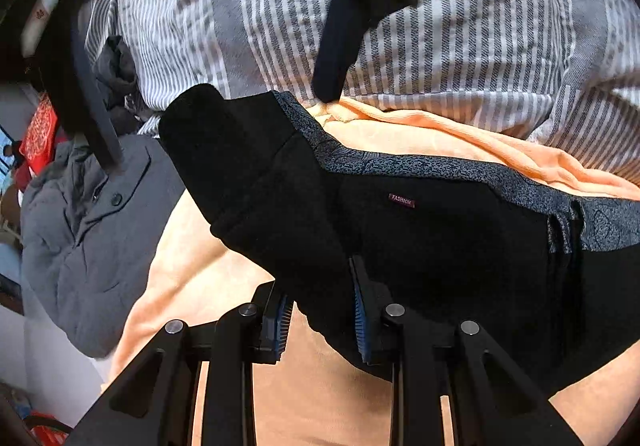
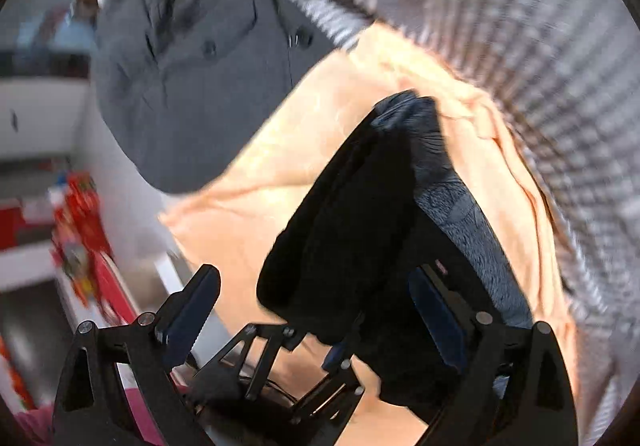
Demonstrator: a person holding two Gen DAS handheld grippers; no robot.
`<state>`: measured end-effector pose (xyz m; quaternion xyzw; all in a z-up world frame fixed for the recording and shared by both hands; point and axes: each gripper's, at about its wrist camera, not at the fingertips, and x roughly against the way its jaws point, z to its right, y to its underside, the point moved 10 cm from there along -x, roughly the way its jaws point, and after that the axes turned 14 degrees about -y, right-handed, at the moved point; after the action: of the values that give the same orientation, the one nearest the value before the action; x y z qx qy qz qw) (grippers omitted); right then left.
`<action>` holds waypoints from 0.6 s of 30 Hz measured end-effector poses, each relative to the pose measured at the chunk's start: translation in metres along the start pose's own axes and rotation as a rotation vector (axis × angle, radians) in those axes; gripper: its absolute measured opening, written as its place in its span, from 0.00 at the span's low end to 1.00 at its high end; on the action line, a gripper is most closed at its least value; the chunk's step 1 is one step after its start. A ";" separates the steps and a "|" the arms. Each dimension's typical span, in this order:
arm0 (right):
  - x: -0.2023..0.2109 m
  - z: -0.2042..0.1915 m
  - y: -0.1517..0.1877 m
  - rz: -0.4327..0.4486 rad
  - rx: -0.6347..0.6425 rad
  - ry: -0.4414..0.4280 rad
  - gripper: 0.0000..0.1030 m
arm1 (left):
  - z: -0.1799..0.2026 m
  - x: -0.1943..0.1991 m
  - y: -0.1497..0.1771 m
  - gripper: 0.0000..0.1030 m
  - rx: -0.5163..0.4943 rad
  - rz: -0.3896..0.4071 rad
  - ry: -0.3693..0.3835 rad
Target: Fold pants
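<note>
Nearest the lens, our left tongs [image 1: 320, 316] pinch a thick fold of the black pants [image 1: 420, 246], blue pads pressing the cloth from both sides. Those pants are our landmark: they lie bunched on an orange blanket [image 1: 400, 134] spread beneath them, with their patterned grey waistband [image 1: 420, 166] along the far edge. Beyond the pants runs striped grey bedding [image 1: 480, 26]; to their left lies a grey quilted jacket [image 1: 88, 238].

Our right tongs [image 2: 316, 310] stand wide apart, holding nothing, and hover just over the pants' near end; this view is blurred.

We judge several risks. The left grip takes only a bunched edge, so the heavy cloth could slip free when lifted. The layers already sit unevenly, so a fold may trap creases. The right tongs could also snag the blanket along with the pants and drag it.
</note>
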<state>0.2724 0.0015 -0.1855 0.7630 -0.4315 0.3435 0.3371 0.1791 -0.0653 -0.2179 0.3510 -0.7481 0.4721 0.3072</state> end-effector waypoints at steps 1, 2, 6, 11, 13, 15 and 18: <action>-0.005 0.003 -0.002 -0.016 -0.006 0.019 0.94 | 0.000 0.002 0.000 0.27 -0.002 0.004 -0.002; -0.011 0.005 -0.003 -0.028 -0.013 0.032 0.94 | 0.001 0.002 0.000 0.27 -0.002 0.007 -0.003; -0.021 0.019 0.008 -0.046 -0.087 -0.034 0.32 | 0.004 0.006 0.000 0.27 -0.011 0.014 0.002; 0.002 0.027 0.019 0.099 -0.099 -0.097 0.20 | 0.013 0.021 -0.002 0.27 -0.046 0.050 0.012; 0.016 0.029 0.033 0.165 -0.094 -0.127 0.19 | 0.018 0.034 -0.006 0.27 -0.055 0.068 0.031; 0.032 0.032 0.048 0.226 -0.104 -0.170 0.19 | 0.025 0.049 -0.011 0.27 -0.071 0.090 0.045; 0.059 0.036 0.071 0.327 -0.128 -0.246 0.19 | 0.035 0.075 -0.017 0.27 -0.103 0.135 0.064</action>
<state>0.2402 -0.0809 -0.1412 0.6962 -0.6082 0.2698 0.2695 0.1463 -0.1204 -0.1630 0.2683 -0.7831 0.4636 0.3159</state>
